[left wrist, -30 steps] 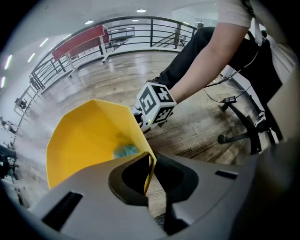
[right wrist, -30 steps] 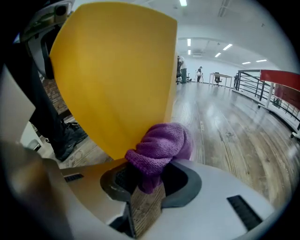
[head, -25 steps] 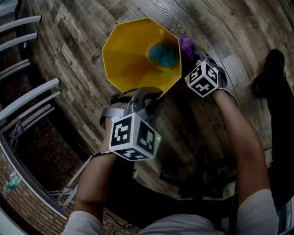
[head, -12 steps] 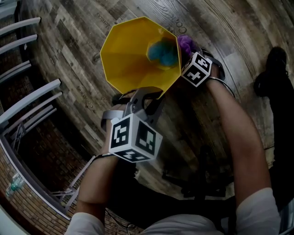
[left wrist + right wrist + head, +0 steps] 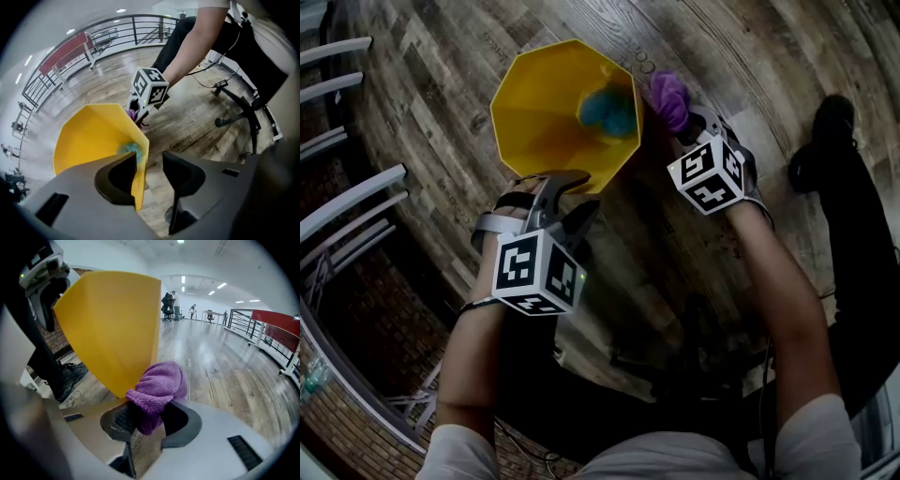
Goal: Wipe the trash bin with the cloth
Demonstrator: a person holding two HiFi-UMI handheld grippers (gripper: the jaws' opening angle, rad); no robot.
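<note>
The left gripper (image 5: 565,192) has just been opening, jaws spread, bin (image 5: 534,122) wall loose between them at upper centre. The right gripper (image 5: 686,128) pinches the cloth (image 5: 668,98) beside it. Push now and the unheld bin could tip.

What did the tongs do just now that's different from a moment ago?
The left tongs have just opened and let go of the rim of the yellow bin, which still stands between them. The right tongs lifted the purple cloth up the bin's outside. Unchanged: the cloth is clamped in the right tongs, and the blue thing lies inside the bin.
</note>
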